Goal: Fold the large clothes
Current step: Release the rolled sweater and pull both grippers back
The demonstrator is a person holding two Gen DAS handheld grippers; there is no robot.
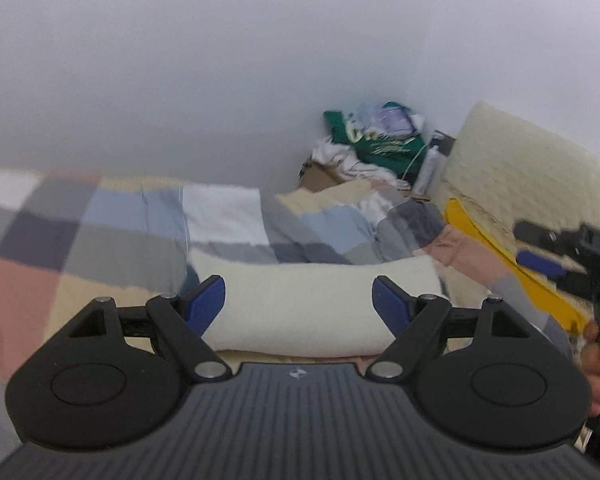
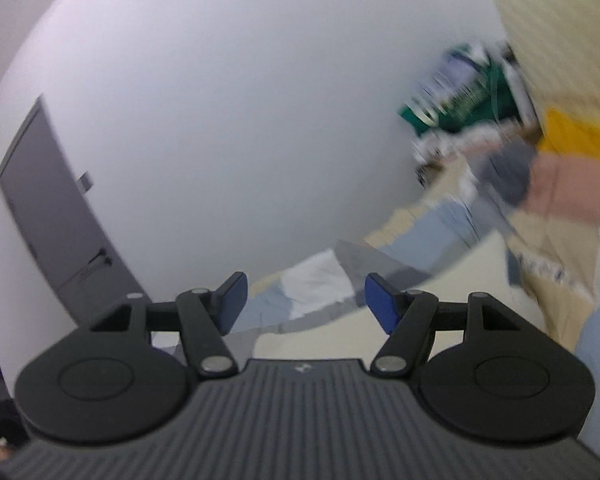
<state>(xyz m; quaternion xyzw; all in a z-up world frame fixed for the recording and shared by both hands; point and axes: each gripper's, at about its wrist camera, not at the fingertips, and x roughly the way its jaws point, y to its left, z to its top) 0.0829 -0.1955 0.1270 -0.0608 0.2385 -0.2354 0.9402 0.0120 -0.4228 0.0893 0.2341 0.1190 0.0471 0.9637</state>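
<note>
At the far left of the left wrist view lies the patchwork quilt of pink, grey, blue and cream squares (image 1: 80, 232) covering the bed, and on it, straight ahead, sits the cream fleecy garment folded into a thick soft roll (image 1: 312, 304). The left gripper (image 1: 299, 306) hovers just over or before that roll with its blue-padded jaws spread wide on either side, holding nothing. The roll looks light, limp and bulky, likely to sag and unroll if lifted from its middle, so a hold at one end or along a folded edge seems the safer choice. Behind it, in the corner by the white wall, a heap of green and white clothes (image 1: 376, 144) is piled. Further right a second cream textured cloth (image 1: 512, 160) leans upward, with a yellow piece (image 1: 500, 248) beside it. At the right edge a bare hand (image 1: 598, 364) grips the black handle. The right gripper (image 2: 304, 302) is raised and tilted toward the wall and a grey door (image 2: 56, 208), its jaws apart and empty, well above the quilt.
</note>
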